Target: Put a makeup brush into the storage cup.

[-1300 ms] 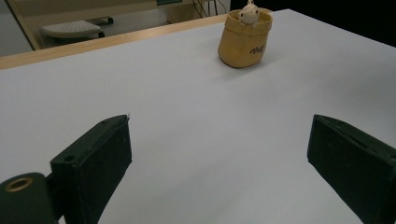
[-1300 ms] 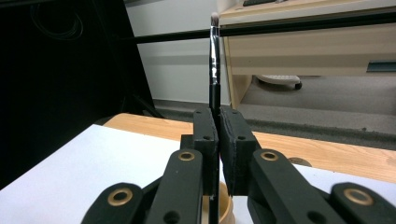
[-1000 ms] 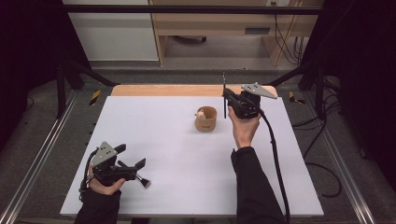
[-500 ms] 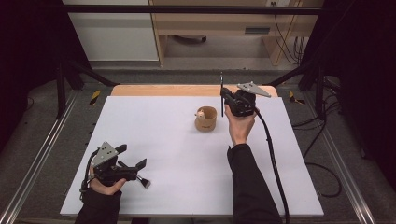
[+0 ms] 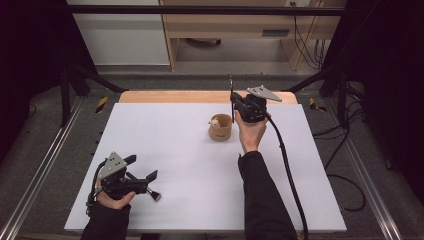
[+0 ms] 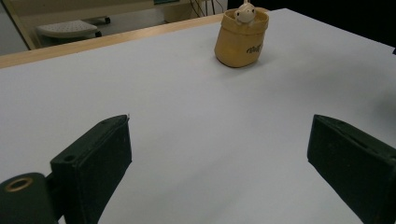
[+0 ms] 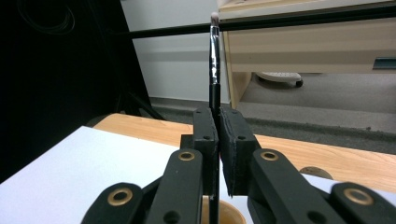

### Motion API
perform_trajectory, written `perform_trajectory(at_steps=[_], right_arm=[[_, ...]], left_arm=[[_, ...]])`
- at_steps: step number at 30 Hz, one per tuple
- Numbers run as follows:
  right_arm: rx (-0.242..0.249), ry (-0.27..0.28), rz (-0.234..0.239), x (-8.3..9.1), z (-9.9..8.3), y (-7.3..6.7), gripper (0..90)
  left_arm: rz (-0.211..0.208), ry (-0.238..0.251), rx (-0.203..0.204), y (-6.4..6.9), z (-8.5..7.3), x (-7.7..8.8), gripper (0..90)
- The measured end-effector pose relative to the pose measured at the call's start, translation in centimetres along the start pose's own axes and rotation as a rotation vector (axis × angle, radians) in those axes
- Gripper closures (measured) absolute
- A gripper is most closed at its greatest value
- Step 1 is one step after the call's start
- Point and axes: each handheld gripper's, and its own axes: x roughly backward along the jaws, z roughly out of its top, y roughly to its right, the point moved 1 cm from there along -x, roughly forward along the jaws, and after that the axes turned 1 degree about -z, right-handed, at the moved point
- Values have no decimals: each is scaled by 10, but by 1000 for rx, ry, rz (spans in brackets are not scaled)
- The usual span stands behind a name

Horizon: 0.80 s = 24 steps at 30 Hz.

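Brush-in-pot work is what the pictures show, and going from left to right across the table (image 5: 165, 150), the left tool (image 5: 152, 186) comes first: it rests in the person's left hand (image 5: 112, 192) near the front left corner, its jaws spread wide with only bare white surface between them, as the left gripper view (image 6: 219, 163) makes plain. It has kept its place since a second ago. Farther right, toward the middle of the far edge, stands the small tan pot (image 5: 220, 127), upright, with a pale little figure (image 6: 243, 11) peeking over its rim. Just right of the pot, the right tool (image 5: 232, 106) is held above the table, pointing upward, its jaws pressed together on a thin make-up brush (image 7: 214, 56); the dark handle runs down between the pads and the small bristle tip stands at the top. Over the last second this hand has drifted a little toward the pot, so that in the right gripper view the pot's rim (image 7: 224, 212) now lies right under the brush handle's lower end. I judge that the brush is being lined up to go handle-first into the pot; what remains is to lower it straight down and then let the jaws part, minding the figure already inside.
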Motion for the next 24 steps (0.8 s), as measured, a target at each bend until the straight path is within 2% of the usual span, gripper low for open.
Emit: perform_trajectory(at_steps=[11,24], right_arm=[[-15,-8,-2,-14,-8,5,859],[-14,-15,-11,-24,-15,7,859]], left_arm=[[-1,-4,-1,0,-1,-1,57],[-3,-4,-1,1,-1,-2,57]])
